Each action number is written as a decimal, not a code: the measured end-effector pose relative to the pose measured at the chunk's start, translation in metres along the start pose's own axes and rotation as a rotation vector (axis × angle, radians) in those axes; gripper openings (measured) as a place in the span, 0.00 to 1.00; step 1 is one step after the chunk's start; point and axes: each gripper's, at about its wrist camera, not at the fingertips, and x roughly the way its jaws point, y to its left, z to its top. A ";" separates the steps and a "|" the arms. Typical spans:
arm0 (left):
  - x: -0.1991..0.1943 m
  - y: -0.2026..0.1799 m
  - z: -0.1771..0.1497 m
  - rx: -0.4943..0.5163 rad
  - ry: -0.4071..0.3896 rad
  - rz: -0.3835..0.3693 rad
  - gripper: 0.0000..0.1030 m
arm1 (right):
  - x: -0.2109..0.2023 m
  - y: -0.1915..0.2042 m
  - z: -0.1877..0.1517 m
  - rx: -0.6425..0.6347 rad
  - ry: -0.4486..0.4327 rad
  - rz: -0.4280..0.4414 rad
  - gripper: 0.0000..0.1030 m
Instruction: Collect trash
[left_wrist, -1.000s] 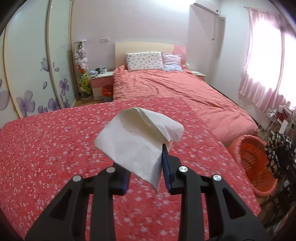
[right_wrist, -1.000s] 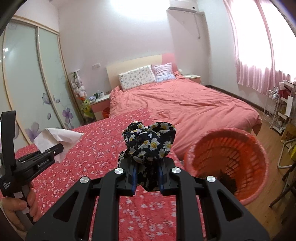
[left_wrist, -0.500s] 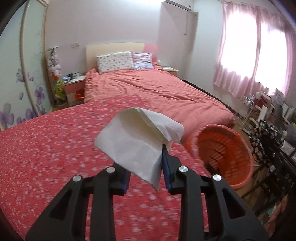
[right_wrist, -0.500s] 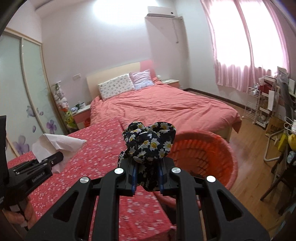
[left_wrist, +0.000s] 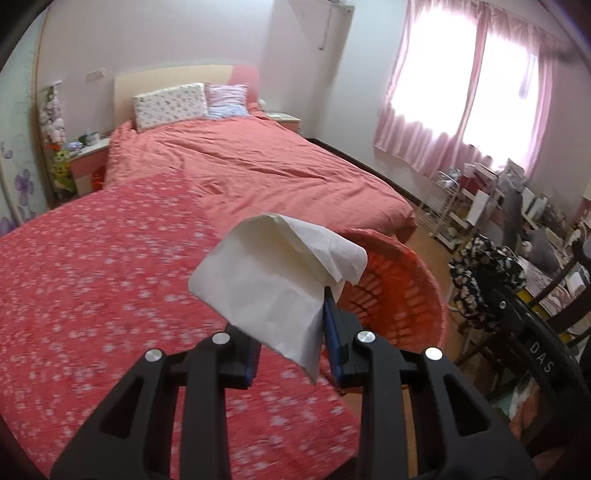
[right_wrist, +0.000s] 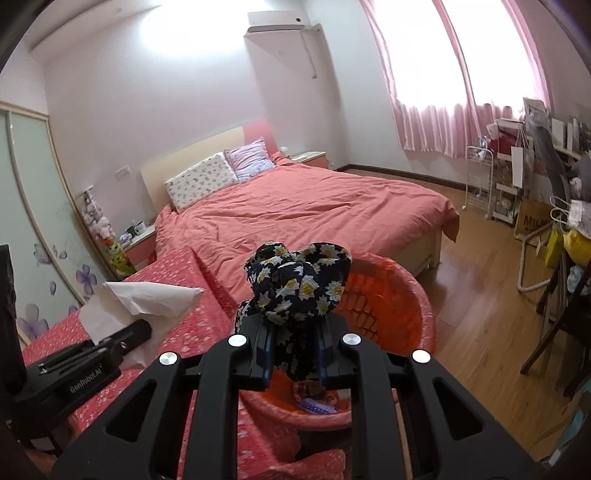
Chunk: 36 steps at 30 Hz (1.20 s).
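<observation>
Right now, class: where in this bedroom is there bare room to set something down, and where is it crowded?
Free: the floral red cover left of the orange basket, and the pink bed below the pillows. Crowded: the shelves and rack under the curtains.

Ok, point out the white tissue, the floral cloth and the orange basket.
white tissue (left_wrist: 273, 280): left wrist view, its flat middle above the fingers.
floral cloth (right_wrist: 299, 284): right wrist view, the bunched top.
orange basket (right_wrist: 391, 306): right wrist view, its slotted inner wall.
</observation>
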 end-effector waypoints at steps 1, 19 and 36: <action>0.005 -0.004 0.000 0.001 0.006 -0.015 0.29 | 0.001 -0.002 0.000 0.004 0.000 -0.003 0.17; 0.095 -0.042 0.001 0.049 0.126 -0.078 0.47 | 0.039 -0.037 0.012 0.110 0.064 0.022 0.45; -0.006 0.022 -0.021 0.019 0.000 0.093 0.78 | -0.045 0.001 -0.003 -0.015 -0.068 -0.077 0.98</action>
